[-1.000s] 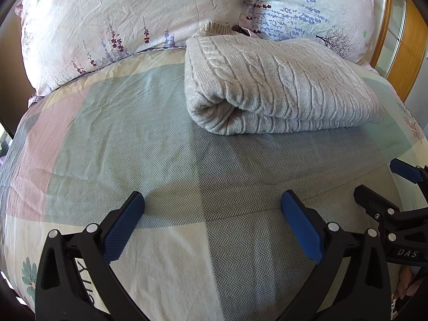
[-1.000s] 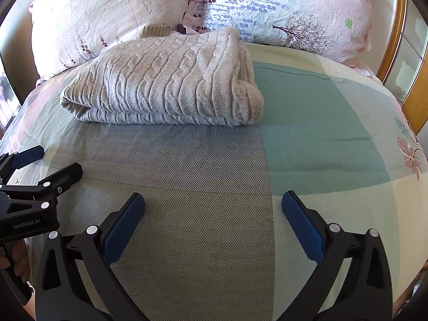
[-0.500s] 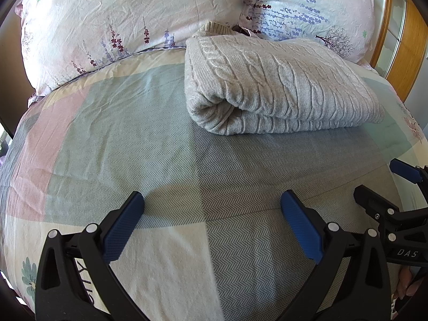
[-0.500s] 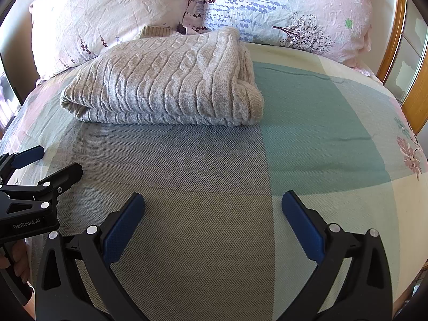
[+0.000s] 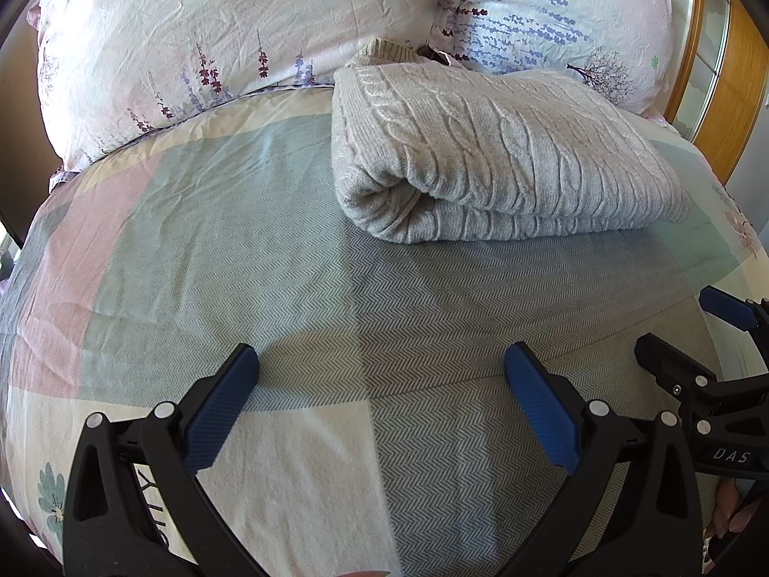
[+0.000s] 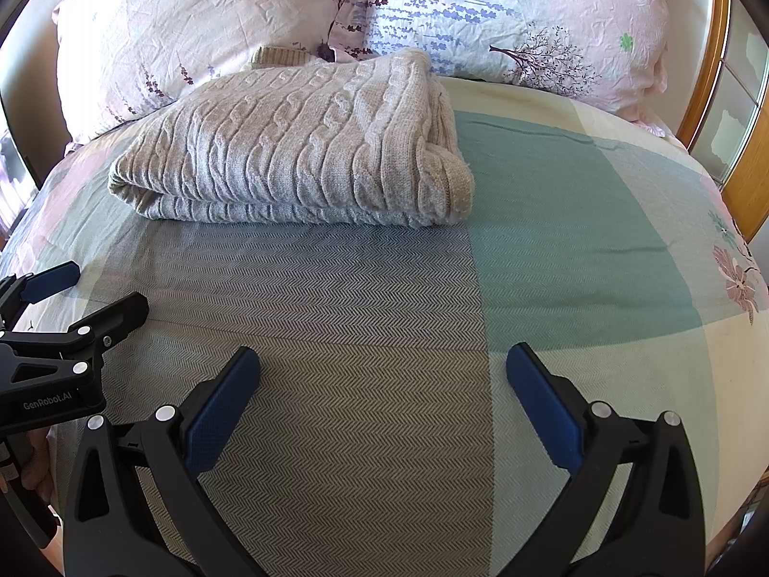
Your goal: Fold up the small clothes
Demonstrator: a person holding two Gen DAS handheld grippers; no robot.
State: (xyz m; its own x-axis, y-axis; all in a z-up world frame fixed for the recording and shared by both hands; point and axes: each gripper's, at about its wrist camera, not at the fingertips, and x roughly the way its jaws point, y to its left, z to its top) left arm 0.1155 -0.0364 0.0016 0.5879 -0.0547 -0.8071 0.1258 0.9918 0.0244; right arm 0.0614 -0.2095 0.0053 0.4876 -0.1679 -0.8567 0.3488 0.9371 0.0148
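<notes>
Grey cable-knit sweater (image 5: 500,154) folded, well beyond both grippers' wide-spread, empty jaws.

Folded sweater (image 6: 298,144) on bed (image 6: 576,240), R gripper (image 6: 382,375) spread wide.

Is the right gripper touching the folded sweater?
Apart. The right wrist view shows bare bedsheet between the open right gripper and the sweater.

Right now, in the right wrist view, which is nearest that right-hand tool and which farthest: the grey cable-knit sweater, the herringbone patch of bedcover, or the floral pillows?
1. Grey herringbone patch of bedcover: directly under and ahead of the right gripper, whose jaws stand open.
2. Folded grey cable-knit sweater: farther up the bed, left of centre.
3. Pink floral pillows: behind the sweater, at the head of the bed.
</notes>
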